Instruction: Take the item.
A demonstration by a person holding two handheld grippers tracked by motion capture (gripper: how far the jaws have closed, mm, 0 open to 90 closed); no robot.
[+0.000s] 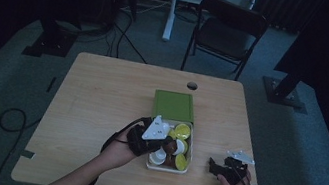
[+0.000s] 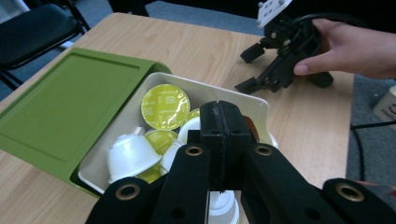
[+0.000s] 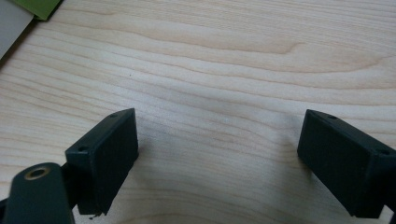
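Observation:
A white box (image 1: pixel 192 150) holding several coffee capsules stands on the wooden table (image 1: pixel 101 92), with its green lid (image 1: pixel 173 105) lying flat against its far side. Some capsules (image 2: pixel 165 106) show yellow foil tops, and others (image 2: pixel 130 154) are white and turned over. My left gripper (image 1: pixel 168 146) hangs over the box's near left part; in the left gripper view its jaws (image 2: pixel 219 121) are pressed together with nothing seen between them. To the right of the box, my right gripper (image 1: pixel 214 168) rests low over bare wood, its jaws (image 3: pixel 219 154) spread wide and empty.
A dark folding chair (image 1: pixel 228 30) and a white desk leg (image 1: pixel 171 7) stand beyond the table's far edge. A cable hole (image 1: pixel 192 85) sits near that edge. Cables (image 1: pixel 11 120) lie on the floor to the left. Bare wood stretches across the table's left half.

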